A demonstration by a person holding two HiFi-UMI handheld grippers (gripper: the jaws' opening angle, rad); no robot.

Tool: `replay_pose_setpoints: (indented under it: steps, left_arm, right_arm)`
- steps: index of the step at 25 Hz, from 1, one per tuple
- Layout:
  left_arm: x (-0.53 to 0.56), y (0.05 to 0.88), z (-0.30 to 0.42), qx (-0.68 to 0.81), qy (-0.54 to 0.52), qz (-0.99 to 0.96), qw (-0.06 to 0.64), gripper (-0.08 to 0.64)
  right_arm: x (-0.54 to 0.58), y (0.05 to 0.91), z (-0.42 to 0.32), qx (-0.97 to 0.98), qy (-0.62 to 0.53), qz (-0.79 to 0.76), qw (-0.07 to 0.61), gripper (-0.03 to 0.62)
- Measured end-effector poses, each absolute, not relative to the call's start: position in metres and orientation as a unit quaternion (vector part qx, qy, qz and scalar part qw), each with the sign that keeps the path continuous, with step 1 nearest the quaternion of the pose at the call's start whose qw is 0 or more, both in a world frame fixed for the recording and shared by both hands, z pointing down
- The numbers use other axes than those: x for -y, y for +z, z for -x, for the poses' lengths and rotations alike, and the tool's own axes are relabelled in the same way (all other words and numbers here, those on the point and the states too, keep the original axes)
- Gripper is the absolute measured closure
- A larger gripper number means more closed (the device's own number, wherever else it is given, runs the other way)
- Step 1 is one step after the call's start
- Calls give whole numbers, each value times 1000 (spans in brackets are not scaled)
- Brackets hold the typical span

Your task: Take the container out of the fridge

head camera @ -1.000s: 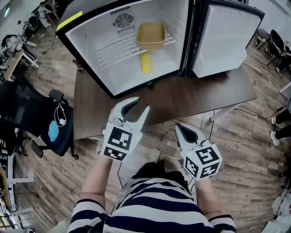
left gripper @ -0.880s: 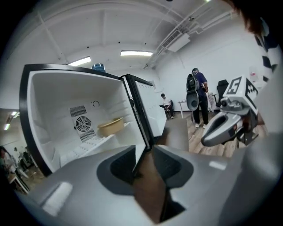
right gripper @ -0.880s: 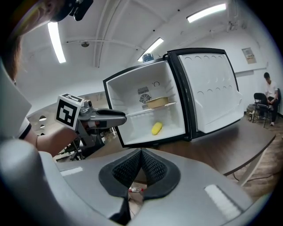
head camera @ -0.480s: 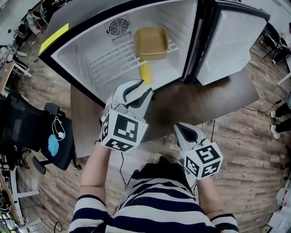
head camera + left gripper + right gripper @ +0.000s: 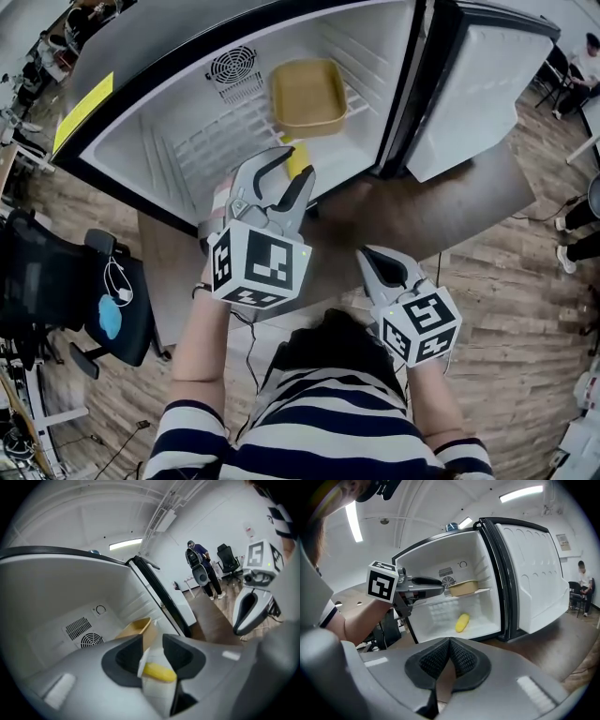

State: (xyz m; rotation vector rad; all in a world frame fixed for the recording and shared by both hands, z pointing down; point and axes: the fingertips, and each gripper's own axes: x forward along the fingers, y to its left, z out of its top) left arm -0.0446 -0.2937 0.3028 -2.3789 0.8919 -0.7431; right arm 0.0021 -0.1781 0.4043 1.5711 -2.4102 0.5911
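Hovering at the fridge [image 5: 159, 150] mouth, left gripper [image 5: 287, 169] is holding its jaws wide, gripping nothing; a yellow item [image 5: 294, 156] on the fridge floor is showing in the gap. Container [image 5: 307, 94] is sitting beyond and above the jaw tips on the wire shelf [image 5: 220, 131], well apart. Right gripper [image 5: 369, 256] is hanging low, jaws pressed together, empty. Judging: container is looking light, thin-walled, likely flexing; pinching its near rim is looking safest.
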Motion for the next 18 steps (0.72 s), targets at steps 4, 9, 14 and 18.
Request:
replay_pose_setpoints:
  steps: [4, 9, 14, 18]
  left_arm:
    - [303, 305, 36, -327, -290, 860, 263, 560]
    - [315, 300, 26, -337, -303, 844, 287, 560]
    - [327, 305, 19, -344, -328, 830, 292, 560]
    - [336, 312, 15, -353, -358, 805, 315, 560]
  right_arm:
    - [185, 405, -10, 818, 201, -528, 105, 598]
    - [194, 406, -16, 829, 200, -511, 109, 598]
    - [203, 404, -23, 844, 194, -487, 113, 598]
    - [208, 411, -32, 850, 200, -473, 114, 598]
